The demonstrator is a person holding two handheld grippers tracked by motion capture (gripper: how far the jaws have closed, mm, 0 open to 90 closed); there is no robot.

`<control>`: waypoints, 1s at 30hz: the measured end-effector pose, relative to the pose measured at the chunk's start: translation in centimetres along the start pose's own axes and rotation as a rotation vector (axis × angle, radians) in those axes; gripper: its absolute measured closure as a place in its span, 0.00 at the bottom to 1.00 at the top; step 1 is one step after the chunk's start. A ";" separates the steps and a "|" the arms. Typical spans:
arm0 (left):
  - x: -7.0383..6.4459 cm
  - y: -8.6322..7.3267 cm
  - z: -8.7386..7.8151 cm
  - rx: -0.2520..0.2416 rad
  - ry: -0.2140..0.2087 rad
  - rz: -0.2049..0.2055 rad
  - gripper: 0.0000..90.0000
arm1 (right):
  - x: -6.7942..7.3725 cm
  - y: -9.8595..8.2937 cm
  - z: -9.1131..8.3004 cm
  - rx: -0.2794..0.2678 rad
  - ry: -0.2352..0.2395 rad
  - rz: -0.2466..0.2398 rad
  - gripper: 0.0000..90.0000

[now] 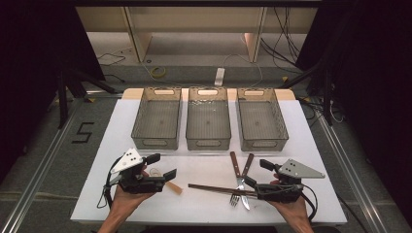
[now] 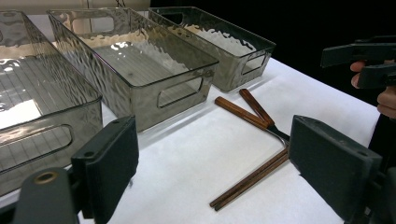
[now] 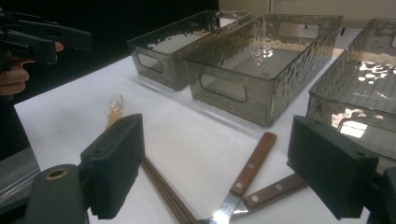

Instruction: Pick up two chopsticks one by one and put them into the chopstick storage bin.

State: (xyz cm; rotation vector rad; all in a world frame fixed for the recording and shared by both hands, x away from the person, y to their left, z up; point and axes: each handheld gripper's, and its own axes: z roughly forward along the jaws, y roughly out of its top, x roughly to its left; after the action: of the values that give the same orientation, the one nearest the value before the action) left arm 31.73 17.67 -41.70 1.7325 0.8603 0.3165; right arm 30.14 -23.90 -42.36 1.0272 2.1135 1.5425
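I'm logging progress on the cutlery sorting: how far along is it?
Nothing looks sorted: all three bins appear empty. Both the left gripper and the right gripper are open and hold nothing. The fork, knife, chopsticks and spoon lie on the table, all left to place.

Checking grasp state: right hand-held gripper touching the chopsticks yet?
Apart. Right gripper view: open hand-held gripper hangs above the chopsticks, white table visible between.

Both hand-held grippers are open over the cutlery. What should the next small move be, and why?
Probably lower the right hand-held gripper onto the knife and close. Its jaws stand open and empty just beside the knife and fork, and the three bins behind hold nothing yet.
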 end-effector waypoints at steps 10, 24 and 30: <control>0.0 0.0 0.1 0.001 0.002 -0.001 0.18 | -0.3 1.1 0.0 0.065 0.043 -0.024 0.25; 0.1 0.0 0.1 0.004 0.007 -0.002 0.18 | -0.4 3.3 3.6 0.552 0.129 -0.263 0.32; 0.0 0.0 0.2 0.011 0.005 0.005 0.18 | -0.5 3.3 5.0 0.692 0.149 -0.328 0.37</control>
State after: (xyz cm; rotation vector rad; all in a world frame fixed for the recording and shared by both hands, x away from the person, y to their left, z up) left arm 31.81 17.50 -41.80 1.7450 0.8623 0.3202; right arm 34.84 -20.29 -41.17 0.6977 2.8340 0.7570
